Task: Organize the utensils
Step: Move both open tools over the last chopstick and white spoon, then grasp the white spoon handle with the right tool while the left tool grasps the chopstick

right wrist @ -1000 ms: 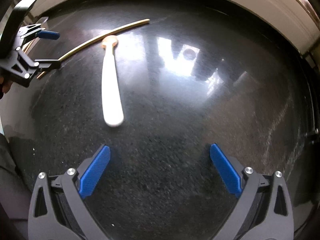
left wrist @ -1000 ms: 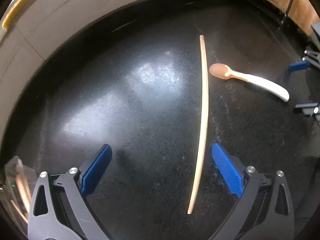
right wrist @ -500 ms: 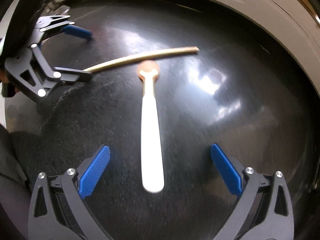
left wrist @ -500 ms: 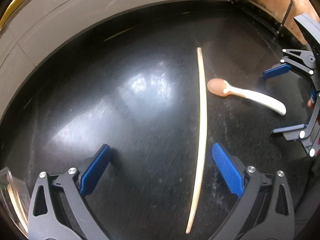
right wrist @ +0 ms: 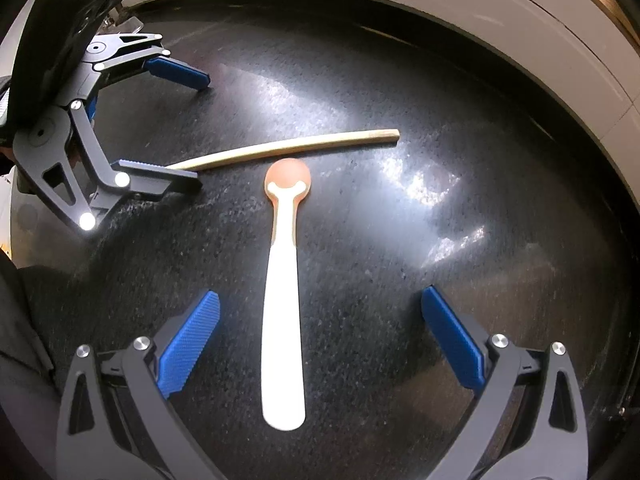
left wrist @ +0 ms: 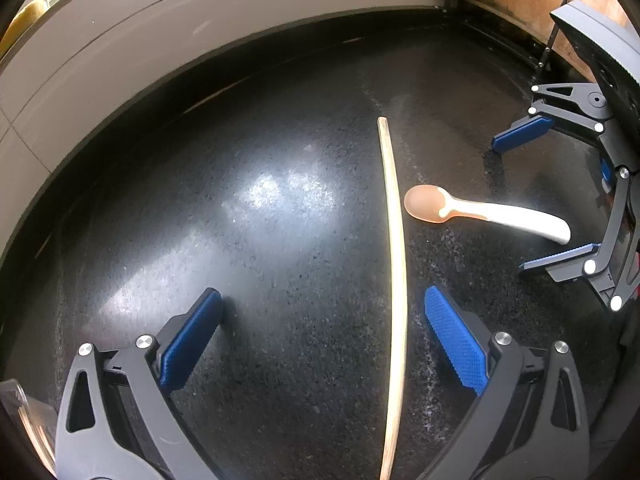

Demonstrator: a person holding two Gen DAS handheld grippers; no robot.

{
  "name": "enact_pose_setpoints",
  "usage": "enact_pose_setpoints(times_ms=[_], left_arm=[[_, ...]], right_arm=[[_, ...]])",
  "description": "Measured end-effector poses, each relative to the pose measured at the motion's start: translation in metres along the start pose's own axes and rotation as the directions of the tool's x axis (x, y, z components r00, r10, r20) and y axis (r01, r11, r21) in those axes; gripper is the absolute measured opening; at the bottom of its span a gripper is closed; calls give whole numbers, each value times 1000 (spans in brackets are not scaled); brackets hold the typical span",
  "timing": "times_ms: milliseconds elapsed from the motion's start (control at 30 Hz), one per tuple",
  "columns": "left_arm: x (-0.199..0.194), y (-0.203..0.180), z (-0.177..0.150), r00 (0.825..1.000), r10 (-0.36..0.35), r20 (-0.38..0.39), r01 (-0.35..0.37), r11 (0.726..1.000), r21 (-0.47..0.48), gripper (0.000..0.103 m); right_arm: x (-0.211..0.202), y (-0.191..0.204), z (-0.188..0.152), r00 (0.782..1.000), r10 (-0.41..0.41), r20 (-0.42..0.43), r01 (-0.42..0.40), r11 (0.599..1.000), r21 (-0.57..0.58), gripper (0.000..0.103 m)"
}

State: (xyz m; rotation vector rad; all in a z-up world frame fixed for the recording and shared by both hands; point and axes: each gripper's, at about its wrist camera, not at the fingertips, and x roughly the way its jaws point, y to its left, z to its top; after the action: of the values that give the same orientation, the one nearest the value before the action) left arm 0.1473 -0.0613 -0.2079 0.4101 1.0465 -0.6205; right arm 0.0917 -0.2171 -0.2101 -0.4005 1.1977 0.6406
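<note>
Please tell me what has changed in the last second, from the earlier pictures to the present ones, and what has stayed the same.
The right gripper has moved in toward the white-handled spoon with the orange bowl, whose handle now lies between its open fingers. The left gripper has eased forward along the long thin wooden stick, which also lies between its open fingers. Nothing was gripped or released. Spoon and stick rest where they were on the black speckled counter.

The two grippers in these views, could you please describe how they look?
The left gripper and right gripper look alike: dark grey plastic linkages with triangular cut-outs, round silver bolts at the joints, and two fingers each faced with bright blue ribbed pads. No cables or sleeves show clearly.
</note>
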Motion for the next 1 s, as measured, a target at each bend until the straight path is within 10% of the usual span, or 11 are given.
enact_pose_setpoints(times_ms=[500,1000], left_arm=[[-10,-3,-3,1000,5,17,-5,1000,-3,85],[-15,-9,-1,999,5,37,-5,1000,16,55]], right_arm=[[3,0,0,1000,0,6,0,1000,0,93],[-9,-2,9,999,9,37,-9,1000,-3,37]])
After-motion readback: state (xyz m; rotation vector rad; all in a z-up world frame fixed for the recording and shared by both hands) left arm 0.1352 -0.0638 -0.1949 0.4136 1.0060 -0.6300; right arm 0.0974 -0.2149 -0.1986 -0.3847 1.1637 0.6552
